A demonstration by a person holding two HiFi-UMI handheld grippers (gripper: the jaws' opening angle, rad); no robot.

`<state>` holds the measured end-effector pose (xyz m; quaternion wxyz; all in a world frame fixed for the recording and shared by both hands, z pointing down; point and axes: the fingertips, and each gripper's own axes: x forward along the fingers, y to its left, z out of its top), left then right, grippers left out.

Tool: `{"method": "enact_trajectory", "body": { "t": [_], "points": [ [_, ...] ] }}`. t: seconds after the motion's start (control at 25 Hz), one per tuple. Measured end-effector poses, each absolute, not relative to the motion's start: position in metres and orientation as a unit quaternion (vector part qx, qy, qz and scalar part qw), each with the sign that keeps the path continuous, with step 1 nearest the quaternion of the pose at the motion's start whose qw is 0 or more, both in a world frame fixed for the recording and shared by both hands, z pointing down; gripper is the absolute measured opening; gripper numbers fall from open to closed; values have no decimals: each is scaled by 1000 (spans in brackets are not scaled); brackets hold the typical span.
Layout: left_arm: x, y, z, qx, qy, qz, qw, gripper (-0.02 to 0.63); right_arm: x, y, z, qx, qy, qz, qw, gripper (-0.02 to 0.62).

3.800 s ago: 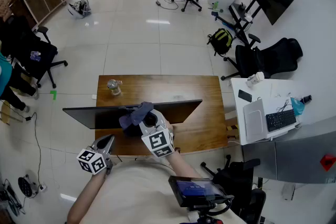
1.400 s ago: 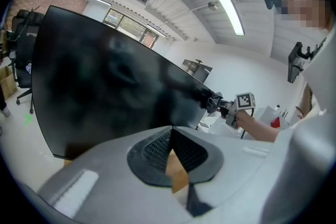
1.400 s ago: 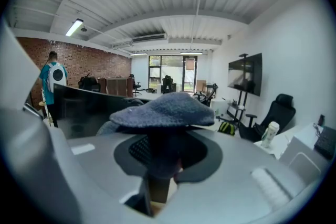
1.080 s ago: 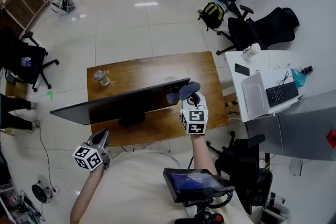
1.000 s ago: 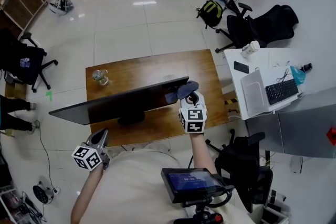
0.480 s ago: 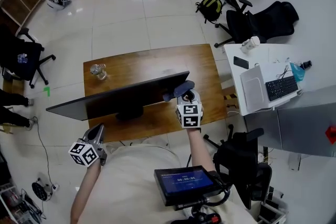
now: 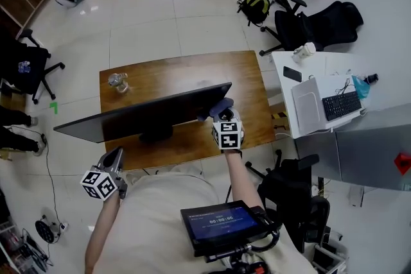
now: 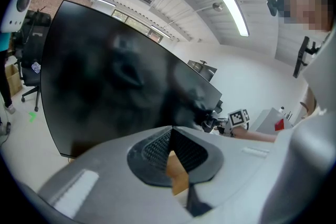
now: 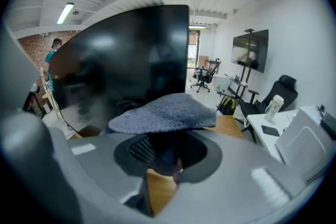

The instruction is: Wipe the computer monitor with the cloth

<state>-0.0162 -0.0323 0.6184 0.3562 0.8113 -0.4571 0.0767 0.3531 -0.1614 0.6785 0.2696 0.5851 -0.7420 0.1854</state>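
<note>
Room: open office with a pale tiled floor (image 7: 148, 22), black swivel chairs (image 7: 321, 16) and a backpack (image 7: 252, 4) at the far side.
Surface: brown wooden desk (image 7: 173, 74), bare across most of its top. A white table (image 7: 314, 67) stands just beside it on the right.

1. Right gripper (image 9: 163, 157): jaws clamped on the cloth (image 9: 165, 112), held up at the right end of the monitor (image 7: 141, 119).
2. Cloth: grey-blue with a knitted texture. It is bunched, and a flap lies folded over the jaw tips. It sits at the screen's right-hand edge, near the top, and appears to touch the glass.
3. Monitor: wide and black, standing on its foot about mid-desk and facing the person. The screen is dark, with only dim reflections of the room.
4. Left gripper (image 8: 170, 132): jaws closed tip to tip with nothing between them. It is held low off the desk's near left corner, aimed at the screen and well apart from it.
5. Glass jar (image 7: 116, 81): at the far left corner of the desk, behind the monitor.
6. On the white table: laptop (image 7: 307, 98), keyboard (image 7: 341, 104) and phone (image 7: 290, 74).
</note>
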Motion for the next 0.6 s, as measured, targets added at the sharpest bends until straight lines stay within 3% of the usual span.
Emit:
{"method": "enact_trajectory", "body": {
  "t": [0.6],
  "points": [
    [-32,-11,619,803,-474,81,352,2,352,-154,739,564,-732,217,315,86]
  ]
}}
